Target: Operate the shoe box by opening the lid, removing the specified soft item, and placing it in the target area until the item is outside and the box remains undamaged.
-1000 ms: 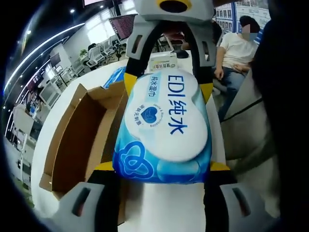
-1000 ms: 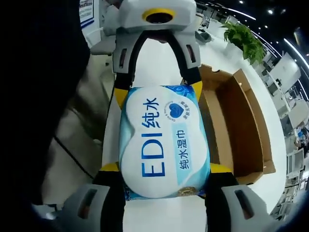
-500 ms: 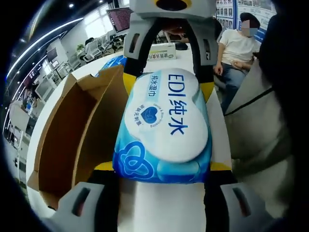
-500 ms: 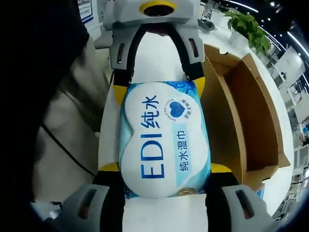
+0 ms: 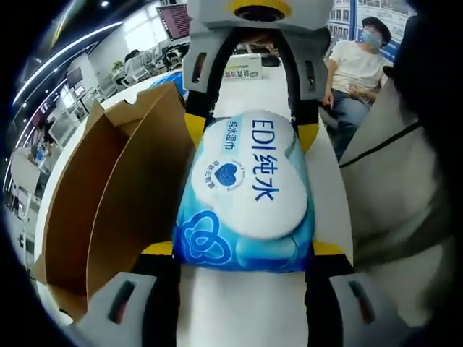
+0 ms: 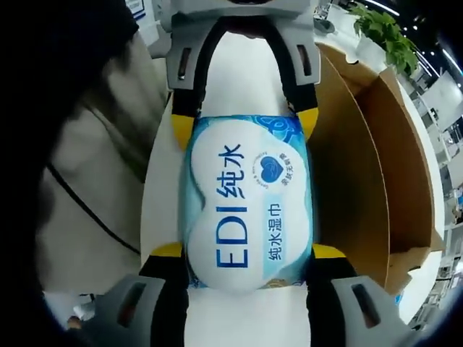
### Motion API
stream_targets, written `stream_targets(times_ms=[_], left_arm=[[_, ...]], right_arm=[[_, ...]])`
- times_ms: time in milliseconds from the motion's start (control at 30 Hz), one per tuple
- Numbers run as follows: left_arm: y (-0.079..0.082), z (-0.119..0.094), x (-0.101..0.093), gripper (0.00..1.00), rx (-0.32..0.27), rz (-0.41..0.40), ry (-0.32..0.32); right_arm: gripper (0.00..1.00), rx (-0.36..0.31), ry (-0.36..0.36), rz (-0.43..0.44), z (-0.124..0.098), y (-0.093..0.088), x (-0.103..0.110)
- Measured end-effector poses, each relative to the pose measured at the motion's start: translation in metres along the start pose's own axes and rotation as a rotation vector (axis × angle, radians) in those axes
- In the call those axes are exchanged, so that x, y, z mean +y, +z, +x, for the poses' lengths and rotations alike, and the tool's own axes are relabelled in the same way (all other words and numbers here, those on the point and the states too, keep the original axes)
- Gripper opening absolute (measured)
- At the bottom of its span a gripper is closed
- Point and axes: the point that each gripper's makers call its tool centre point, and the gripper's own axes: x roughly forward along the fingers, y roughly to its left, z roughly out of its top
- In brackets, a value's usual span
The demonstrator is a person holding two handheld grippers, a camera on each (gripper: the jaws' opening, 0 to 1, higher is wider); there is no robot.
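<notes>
Left gripper view: a blue-and-white pack of wet wipes [image 5: 246, 195], printed "EDI" with Chinese characters, is being held between two grippers above a white tabletop [image 5: 246, 311]. The left gripper [image 5: 242, 249] is being kept spread wide, its yellow-tipped jaws pressed against the near end of the pack, while the right gripper [image 5: 249, 126] is being seen from the front at the far end, its jaws likewise spread across the pack's width. An open brown cardboard shoe box [image 5: 108, 195] is being shown just beside the pack on the left of this view, its lid flap raised and its interior bare where visible. Behind it, an open-plan office with rows of desks and monitors [image 5: 137, 65] is being lit by ceiling strip lights, and a seated person in a white shirt [image 5: 358, 69] is being seen beyond the table's far end. In the right gripper view the same pack [image 6: 246, 202] is being gripped at its near end by the right gripper [image 6: 246, 253] and at its far end by the left gripper [image 6: 242, 119], both wide apart, with the box [image 6: 369, 166] standing on the right, outside the pack, and a green potted plant [image 6: 387, 32] beyond it. A beige garment with a dark cord [image 6: 94, 181] is being shown at the left.
</notes>
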Motion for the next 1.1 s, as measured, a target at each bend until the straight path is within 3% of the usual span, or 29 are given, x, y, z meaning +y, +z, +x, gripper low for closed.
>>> stream_targets(times_ms=[100,200,433,833,967,1100], left_arm=[[-0.001,0.001,0.003,0.70,0.001,-0.029,-0.019],[-0.001,-0.002,0.001,0.69,-0.019,0.013,-0.012],[0.001,-0.005,0.002,0.69,-0.038,-0.009,-0.009],[0.003,-0.014,-0.005,0.75,-0.049,0.006,0.006],[0.012,-0.026,-0.003,0.75,-0.102,-0.019,0.032],[0.020,-0.043,0.005,0.76,-0.171,-0.079,0.115]], right_arm=[[0.63,-0.015,-0.006,0.008,-0.002,0.000,-0.003],[0.62,-0.035,0.001,0.038,-0.005,0.001,-0.001],[0.62,-0.073,0.016,0.098,-0.009,0.003,-0.002],[0.65,-0.056,0.006,0.111,-0.017,0.006,0.001],[0.66,-0.064,-0.009,0.123,-0.022,0.014,-0.002],[0.63,-0.052,-0.019,0.123,-0.026,0.022,-0.005]])
